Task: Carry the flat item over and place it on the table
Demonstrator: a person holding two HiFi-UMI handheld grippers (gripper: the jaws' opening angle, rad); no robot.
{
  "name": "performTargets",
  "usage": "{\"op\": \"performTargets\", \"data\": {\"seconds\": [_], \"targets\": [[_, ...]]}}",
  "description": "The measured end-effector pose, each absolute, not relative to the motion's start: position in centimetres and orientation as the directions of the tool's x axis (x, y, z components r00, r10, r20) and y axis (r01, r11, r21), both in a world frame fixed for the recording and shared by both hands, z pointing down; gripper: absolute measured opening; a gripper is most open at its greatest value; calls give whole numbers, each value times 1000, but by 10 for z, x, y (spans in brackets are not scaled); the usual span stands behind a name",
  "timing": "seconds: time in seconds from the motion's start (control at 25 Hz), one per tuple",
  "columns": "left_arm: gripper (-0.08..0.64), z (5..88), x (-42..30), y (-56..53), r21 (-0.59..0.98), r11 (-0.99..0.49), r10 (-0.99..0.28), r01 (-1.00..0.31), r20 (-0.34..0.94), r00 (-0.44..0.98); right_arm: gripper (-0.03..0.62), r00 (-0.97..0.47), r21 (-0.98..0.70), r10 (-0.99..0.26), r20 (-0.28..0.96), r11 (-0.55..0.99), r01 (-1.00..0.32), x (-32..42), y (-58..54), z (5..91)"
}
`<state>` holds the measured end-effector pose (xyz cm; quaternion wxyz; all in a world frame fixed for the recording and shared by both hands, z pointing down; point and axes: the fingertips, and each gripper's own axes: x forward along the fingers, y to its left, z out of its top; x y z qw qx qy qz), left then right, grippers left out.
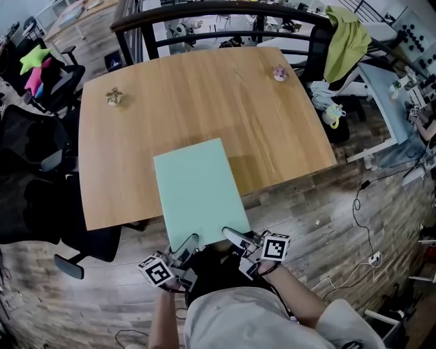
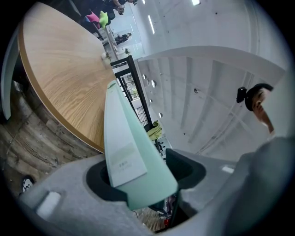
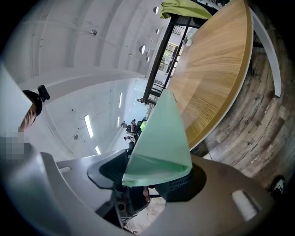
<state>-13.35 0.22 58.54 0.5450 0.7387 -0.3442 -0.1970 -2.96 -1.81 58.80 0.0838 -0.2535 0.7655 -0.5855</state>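
A flat mint-green board [image 1: 196, 191] hangs over the near edge of the wooden table [image 1: 136, 129], its far part above the tabletop. My left gripper [image 1: 185, 244] is shut on the board's near left corner. My right gripper [image 1: 235, 238] is shut on its near right corner. In the left gripper view the board [image 2: 122, 147] runs edge-on out of the jaws toward the table [image 2: 60, 69]. The board's corner [image 3: 161, 147] sits clamped between the dark pads in the right gripper view, with the table [image 3: 212, 69] beyond it.
Two small trinkets lie on the table, one at far left [image 1: 114, 97], one at far right [image 1: 280, 73]. Black office chairs [image 1: 41, 163] stand to the left. A black railing [image 1: 225, 13] with a yellow-green cloth [image 1: 344, 41] runs behind the table. Cables [image 1: 361, 225] trail on the wood floor at right.
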Motion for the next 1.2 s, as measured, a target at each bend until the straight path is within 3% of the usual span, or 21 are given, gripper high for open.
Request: {"op": "performTargets", "data": {"seconds": [1.2], "targets": [[267,643,-108,8,947,-99,-711,-305,148,687,270,-877,-965,-443,184,89,-247,-6,-9,649]]}}
